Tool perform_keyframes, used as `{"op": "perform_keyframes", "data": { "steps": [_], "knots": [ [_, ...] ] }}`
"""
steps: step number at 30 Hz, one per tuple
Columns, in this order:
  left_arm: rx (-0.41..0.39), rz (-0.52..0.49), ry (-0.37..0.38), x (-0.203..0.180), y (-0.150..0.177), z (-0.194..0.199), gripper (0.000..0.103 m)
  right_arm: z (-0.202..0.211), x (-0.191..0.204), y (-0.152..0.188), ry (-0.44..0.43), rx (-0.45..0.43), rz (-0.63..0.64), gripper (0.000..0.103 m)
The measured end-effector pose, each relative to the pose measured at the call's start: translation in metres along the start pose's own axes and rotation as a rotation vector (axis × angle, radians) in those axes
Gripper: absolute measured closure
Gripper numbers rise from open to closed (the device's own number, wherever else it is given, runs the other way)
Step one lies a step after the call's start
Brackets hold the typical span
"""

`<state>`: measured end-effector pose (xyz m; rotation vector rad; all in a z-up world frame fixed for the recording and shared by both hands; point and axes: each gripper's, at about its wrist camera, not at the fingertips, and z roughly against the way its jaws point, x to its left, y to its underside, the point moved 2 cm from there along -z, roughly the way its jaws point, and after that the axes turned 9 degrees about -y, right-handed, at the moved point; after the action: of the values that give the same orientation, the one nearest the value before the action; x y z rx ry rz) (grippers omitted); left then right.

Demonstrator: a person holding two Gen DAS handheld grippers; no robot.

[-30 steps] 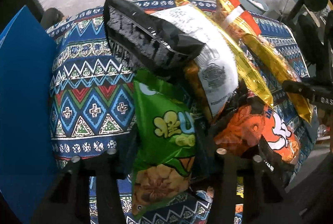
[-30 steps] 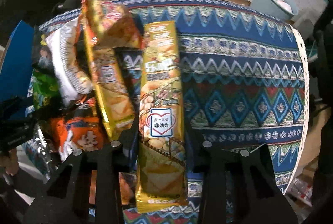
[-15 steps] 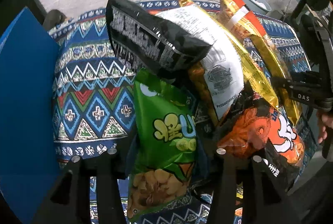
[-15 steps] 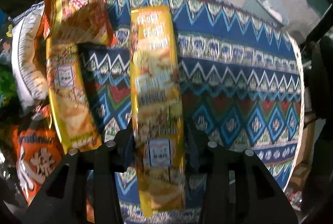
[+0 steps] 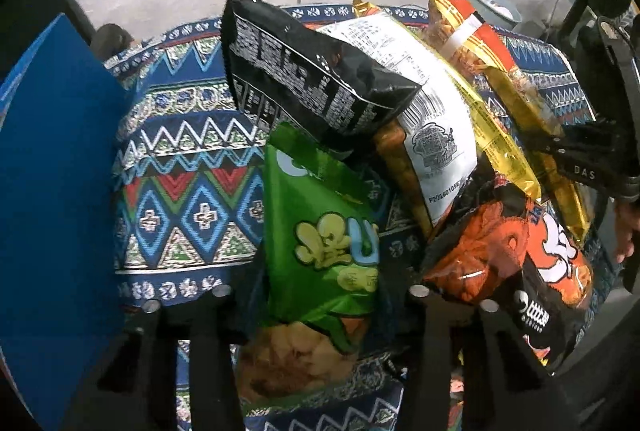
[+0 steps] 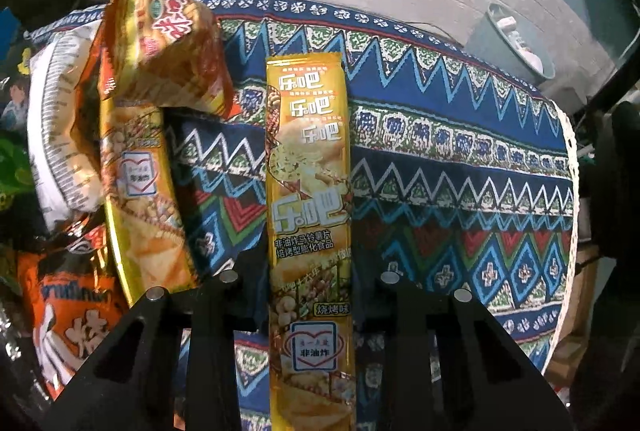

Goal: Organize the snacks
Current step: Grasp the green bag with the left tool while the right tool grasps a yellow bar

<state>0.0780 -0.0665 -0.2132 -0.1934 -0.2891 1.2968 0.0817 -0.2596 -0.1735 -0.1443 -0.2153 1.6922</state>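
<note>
Right jaws pinch the long yellow chip pack (image 6: 310,215) at its lower half, centre of frame, pack lying lengthwise along the patterned table (image 6: 460,159), probably to lay it clear of the pile. Left jaws clamp the green bag (image 5: 320,251) by its bottom edge, lower centre. Count: two long yellow packs, second one (image 6: 136,191) at left; one each of black bag (image 5: 304,79), orange bag (image 5: 516,259), white-backed bag (image 5: 432,111).

Open cloth: patterned tablecloth (image 6: 460,159) lies bare right of the long yellow chip packet (image 6: 310,215).
Blocked left: snack pile (image 5: 360,103) crowds the middle.
Far-left edge: blue board (image 5: 52,191) walls it.
</note>
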Motion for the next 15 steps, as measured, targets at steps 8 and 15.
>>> {"op": "perform_keyframes", "data": {
  "steps": [8,15],
  "knots": [
    [-0.055,0.006,-0.008,0.012,0.003,0.028,0.063,0.031,0.012,0.016,-0.005,0.002,-0.023,0.074],
    [-0.114,0.004,-0.031,0.018,0.008,0.060,0.063,0.058,0.014,0.019,-0.022,-0.005,-0.051,0.074]
  ]
}}
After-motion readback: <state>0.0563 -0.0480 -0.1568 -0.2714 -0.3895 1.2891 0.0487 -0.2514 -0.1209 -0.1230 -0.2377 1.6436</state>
